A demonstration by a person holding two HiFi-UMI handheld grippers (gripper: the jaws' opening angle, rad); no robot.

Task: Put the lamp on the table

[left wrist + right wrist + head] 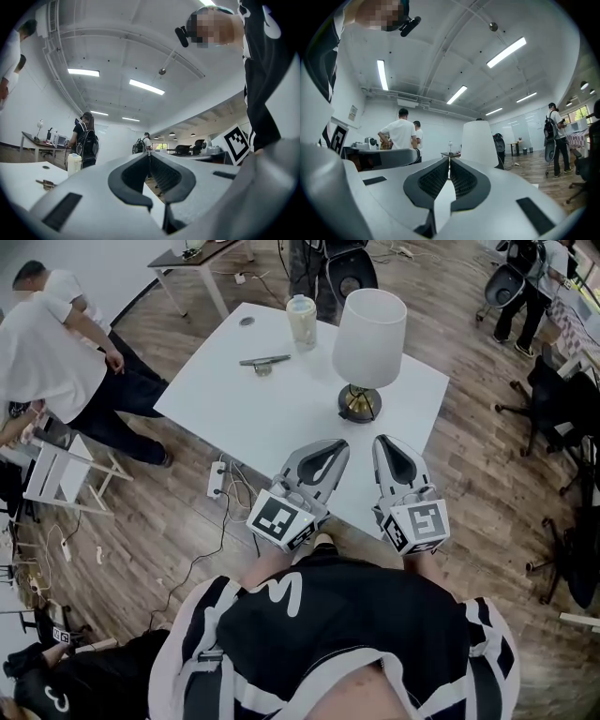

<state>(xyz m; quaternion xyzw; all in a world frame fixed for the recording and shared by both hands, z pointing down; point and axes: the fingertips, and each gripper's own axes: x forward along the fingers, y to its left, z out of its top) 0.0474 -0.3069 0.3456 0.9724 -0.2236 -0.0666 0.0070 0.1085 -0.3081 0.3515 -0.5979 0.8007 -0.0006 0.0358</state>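
Observation:
The lamp has a white shade and a dark, brass-coloured base. It stands upright on the white table, near the right front corner. Both grippers hover over the table's front edge, just short of the lamp base and not touching it. My left gripper is shut with nothing in it. My right gripper is shut and empty too. In the right gripper view the lamp shade rises just beyond the closed jaw tips. The left gripper view shows the shade behind its closed tips.
A pale jar and a dark flat tool lie farther back on the table. A power strip with cables lies on the wood floor at the left. People in white shirts are at the left, office chairs at the right.

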